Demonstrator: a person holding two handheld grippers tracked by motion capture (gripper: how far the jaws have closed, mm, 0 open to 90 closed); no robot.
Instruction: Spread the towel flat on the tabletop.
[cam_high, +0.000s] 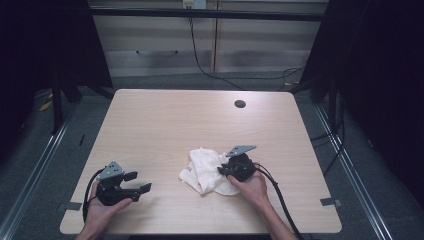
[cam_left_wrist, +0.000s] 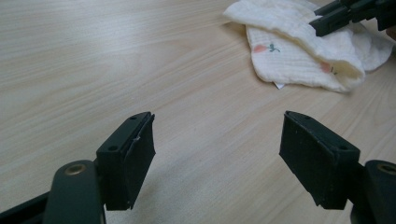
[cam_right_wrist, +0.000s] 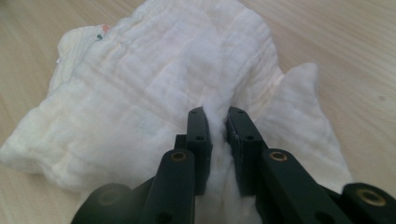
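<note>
I see a pale wooden bench (cam_high: 165, 120) under both tools. Well beyond the right hand-held gripper (cam_high: 221, 171), near the far edge, there's a round dark hole (cam_high: 240, 104) in it. Farther off stands a light cabinet (cam_high: 160, 45) with a black cable (cam_high: 197, 55) hanging down its front. Out to the side of the left hand-held gripper (cam_high: 138, 181) a grey tape strip (cam_high: 73, 205) lies by the grey floor (cam_high: 350, 165).

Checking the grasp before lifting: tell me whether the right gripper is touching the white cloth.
Touching. The right gripper view shows the right gripper with its jaws pinched on a fold of the white cloth.
</note>
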